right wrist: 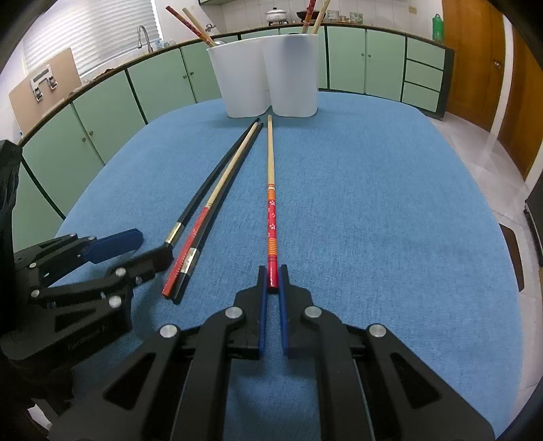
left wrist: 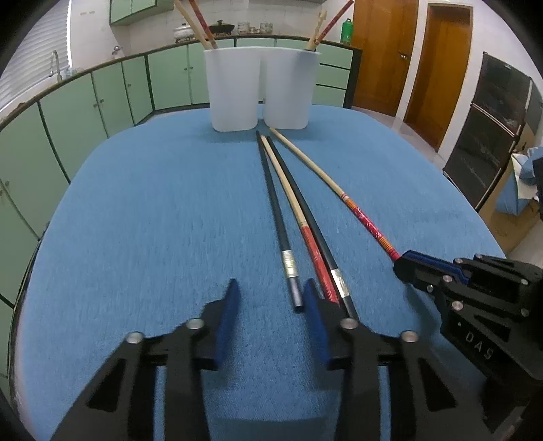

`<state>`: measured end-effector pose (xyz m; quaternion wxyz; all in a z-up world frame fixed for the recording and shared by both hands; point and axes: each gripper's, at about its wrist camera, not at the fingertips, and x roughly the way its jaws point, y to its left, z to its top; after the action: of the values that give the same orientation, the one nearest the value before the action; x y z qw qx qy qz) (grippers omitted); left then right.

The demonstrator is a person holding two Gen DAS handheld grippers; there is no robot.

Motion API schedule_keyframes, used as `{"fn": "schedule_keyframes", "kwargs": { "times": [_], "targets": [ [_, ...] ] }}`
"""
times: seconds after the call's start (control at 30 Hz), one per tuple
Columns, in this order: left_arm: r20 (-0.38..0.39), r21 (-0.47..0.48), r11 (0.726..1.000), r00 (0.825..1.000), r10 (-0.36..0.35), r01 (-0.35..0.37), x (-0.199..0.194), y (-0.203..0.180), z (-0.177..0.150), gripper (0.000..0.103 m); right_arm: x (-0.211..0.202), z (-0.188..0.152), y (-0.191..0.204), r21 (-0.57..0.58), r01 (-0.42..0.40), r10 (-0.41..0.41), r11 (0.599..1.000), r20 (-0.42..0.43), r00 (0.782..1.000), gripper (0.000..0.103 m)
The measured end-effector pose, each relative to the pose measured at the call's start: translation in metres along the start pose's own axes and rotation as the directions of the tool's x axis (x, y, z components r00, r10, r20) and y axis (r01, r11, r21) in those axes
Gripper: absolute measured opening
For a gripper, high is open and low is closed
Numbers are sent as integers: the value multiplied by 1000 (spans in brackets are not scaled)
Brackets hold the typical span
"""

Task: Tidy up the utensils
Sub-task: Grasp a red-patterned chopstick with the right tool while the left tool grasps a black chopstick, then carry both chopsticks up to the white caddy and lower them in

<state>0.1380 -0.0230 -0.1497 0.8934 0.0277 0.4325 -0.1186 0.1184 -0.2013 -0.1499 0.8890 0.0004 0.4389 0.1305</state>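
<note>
Blue woven cloth (left wrist: 152, 210) covers the table in the left wrist view, with four long chopsticks lying lengthwise towards two white plastic holder cups (left wrist: 261, 88) at the far edge. Three lie bunched: a black chopstick with a silver band (left wrist: 276, 213), a bamboo chopstick with a red patterned handle (left wrist: 298, 217) and a second black silver-banded chopstick (left wrist: 305, 210). The left gripper (left wrist: 269, 298) has its blue pads apart; the first black chopstick's butt end lies between them, unpressed. To the right, the right gripper (left wrist: 405, 263) pinches a separate bamboo chopstick with a red and orange handle (left wrist: 342, 195).

From the right wrist view, the right gripper (right wrist: 272, 283) is clamped on that red-handled chopstick's (right wrist: 270, 176) butt end. It points straight at the cups (right wrist: 268, 74), which hold more chopsticks (right wrist: 195, 25). The left gripper (right wrist: 142, 249) sits beside the bunched three (right wrist: 217, 190).
</note>
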Motion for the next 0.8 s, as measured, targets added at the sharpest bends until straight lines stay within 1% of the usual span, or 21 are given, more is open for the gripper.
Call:
{"fn": "schedule_keyframes", "kwargs": {
  "times": [0.03, 0.07, 0.1, 0.27, 0.37, 0.5, 0.6, 0.7, 0.8],
  "targets": [
    [2, -2, 1000, 1000, -3, 3, 0, -1, 1, 21, 0, 0, 0, -2, 2, -2, 1000, 0, 1000, 6],
    [3, -4, 1000, 1000, -6, 6, 1, -1, 2, 16, 0, 0, 1, -4, 4, -4, 1000, 0, 1000, 6],
    [4, -6, 1000, 1000, -12, 12, 1, -1, 2, 7, 0, 0, 1, -4, 5, -5, 1000, 1, 1000, 6],
    [8, -20, 1000, 1000, -24, 24, 2, -1, 4, 7, -1, 1, 0, 1, 1, -1, 1000, 5, 1000, 5],
    [26, -22, 1000, 999, -22, 22, -3, 1, 4, 7, -7, 1, 1, -2, -3, 4, 1000, 26, 1000, 5],
    [81, -12, 1000, 997, -6, 7, -26, 2, 10, 7, -20, 7, 1, -16, 4, -3, 1000, 62, 998, 5],
    [124, -2, 1000, 992, 4, -3, -43, 2, 18, 7, -39, 18, 1, -25, 4, -2, 1000, 108, 994, 5],
    [172, 1, 1000, 985, 5, -5, -60, 4, 26, 7, -56, 30, 1, -41, 8, -2, 999, 150, 989, 5],
    [230, 4, 1000, 973, 9, -10, -80, 6, 39, 7, -74, 44, 1, -56, 10, 1, 998, 197, 980, 5]
  ]
}}
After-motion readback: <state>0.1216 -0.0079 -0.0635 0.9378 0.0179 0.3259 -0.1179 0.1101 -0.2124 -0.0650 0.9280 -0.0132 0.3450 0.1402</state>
